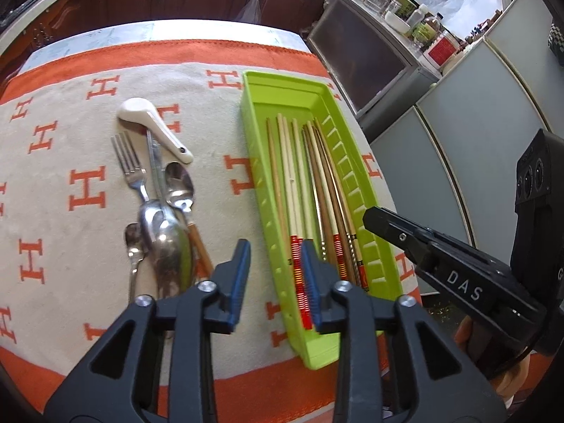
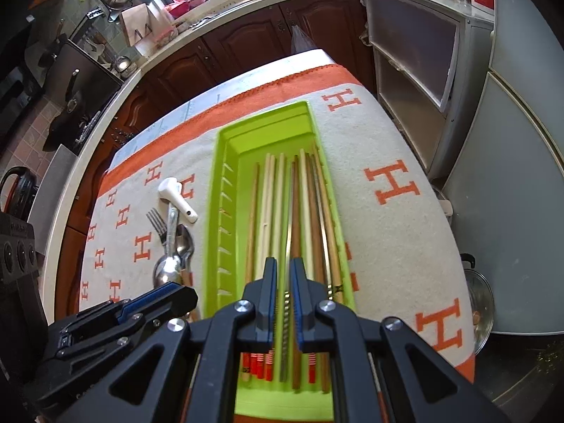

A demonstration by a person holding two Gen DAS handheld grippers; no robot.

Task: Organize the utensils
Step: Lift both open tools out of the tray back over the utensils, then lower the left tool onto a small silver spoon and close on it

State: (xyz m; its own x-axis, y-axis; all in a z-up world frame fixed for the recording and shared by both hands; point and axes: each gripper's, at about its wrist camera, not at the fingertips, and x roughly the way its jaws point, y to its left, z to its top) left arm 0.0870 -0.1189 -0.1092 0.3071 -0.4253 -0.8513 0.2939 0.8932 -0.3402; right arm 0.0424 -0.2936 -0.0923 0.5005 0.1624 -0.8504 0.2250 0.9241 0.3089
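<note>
A lime-green tray (image 1: 252, 134) lies on the cloth and holds several chopsticks (image 1: 299, 176), some wooden, some pale with red bands, one metal. My left gripper (image 1: 276, 278) is open above the tray's near left wall, nothing pressed between its blue pads. Left of the tray lie a white ceramic spoon (image 1: 151, 123), a fork (image 1: 130, 165) and overlapping metal spoons (image 1: 169, 243). My right gripper (image 2: 283, 282) hovers over the tray (image 2: 218, 183), its jaws nearly together; the metal chopstick (image 2: 289, 243) shows through the slit, lying in the tray. The right gripper (image 1: 368, 216) also appears above the tray's right wall.
A beige cloth (image 1: 70, 123) with orange H marks covers the table. Dark wooden cabinets (image 2: 246, 49) stand beyond the far edge, grey cabinets (image 2: 511, 176) to the right. A lidded pot (image 2: 479, 299) sits low beside the table's right edge.
</note>
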